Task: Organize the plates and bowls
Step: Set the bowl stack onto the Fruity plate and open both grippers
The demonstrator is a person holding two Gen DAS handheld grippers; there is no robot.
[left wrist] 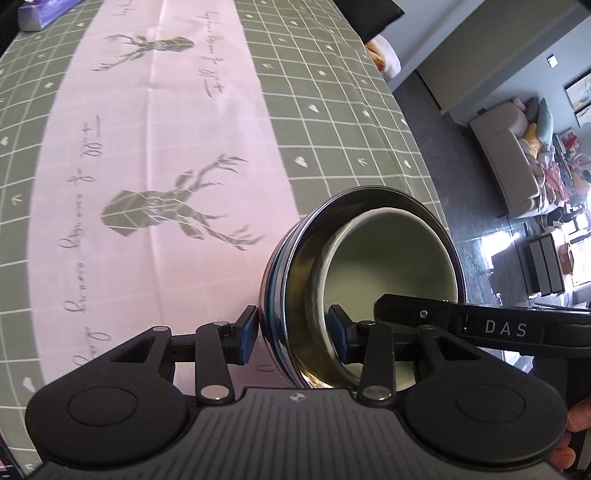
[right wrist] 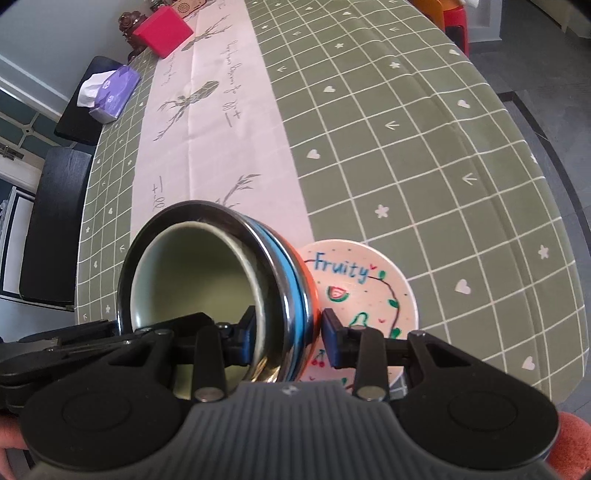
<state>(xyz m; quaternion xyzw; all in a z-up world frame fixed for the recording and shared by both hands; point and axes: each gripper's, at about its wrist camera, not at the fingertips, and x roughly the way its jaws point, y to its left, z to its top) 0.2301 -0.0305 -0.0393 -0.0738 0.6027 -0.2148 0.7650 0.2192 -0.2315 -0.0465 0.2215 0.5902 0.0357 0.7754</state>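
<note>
A steel bowl (left wrist: 295,266) with blue bands holds a pale green bowl (left wrist: 391,258) nested inside it. Both are lifted and tilted above the table. My left gripper (left wrist: 293,334) is shut on the steel bowl's wall, one pad outside, one inside. My right gripper (right wrist: 290,338) is shut on the opposite wall of the same steel bowl (right wrist: 295,280), around the green bowl (right wrist: 207,273). A white plate (right wrist: 373,291) with "Fruity" and fruit drawings lies on the table under the stack's right side.
The table has a green checked cloth (right wrist: 424,155) with a pink deer-print runner (left wrist: 155,177). A purple tissue box (right wrist: 114,92) and a red box (right wrist: 164,31) stand far left. The table edge (left wrist: 413,133) drops to the floor on the right.
</note>
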